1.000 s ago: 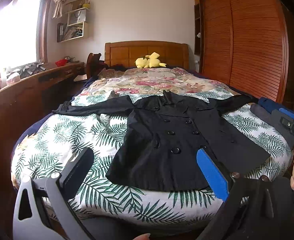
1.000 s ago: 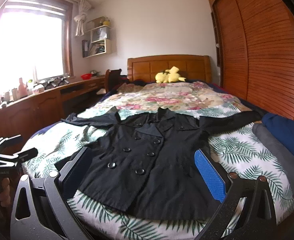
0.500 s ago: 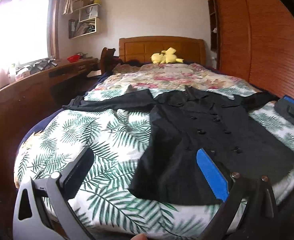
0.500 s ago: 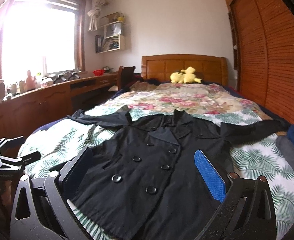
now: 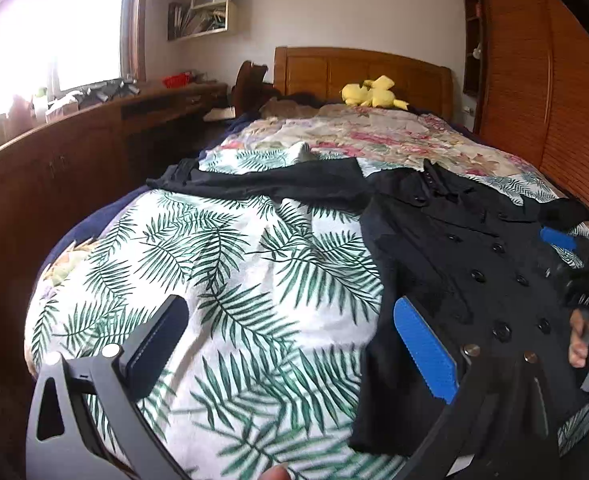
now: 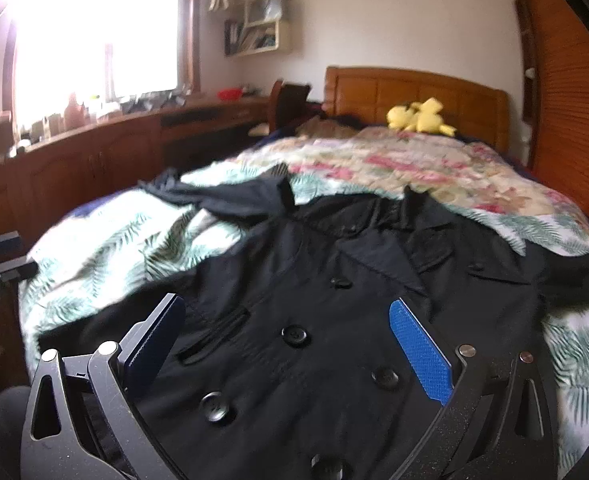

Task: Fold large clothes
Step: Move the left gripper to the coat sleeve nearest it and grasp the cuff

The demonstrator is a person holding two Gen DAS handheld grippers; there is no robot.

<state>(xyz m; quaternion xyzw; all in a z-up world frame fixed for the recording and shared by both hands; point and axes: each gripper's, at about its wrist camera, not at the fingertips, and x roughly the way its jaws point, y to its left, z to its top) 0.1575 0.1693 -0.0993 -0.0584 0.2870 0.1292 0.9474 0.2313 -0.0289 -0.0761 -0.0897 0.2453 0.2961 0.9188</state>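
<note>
As both cameras have closed in on the coat [image 6: 334,320] spread flat on the bed [image 5: 214,280], the left gripper [image 5: 290,344] hangs off its left hem and the right gripper [image 6: 286,340] over its buttons, jaws wide and empty; folding hasn't begun.

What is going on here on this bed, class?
A person holds two grippers over a black coat spread flat, buttons up, on a leaf-print bedspread. The left gripper and right gripper are both open and grip nothing. Folding has not begun; the sleeves lie stretched out.
</note>
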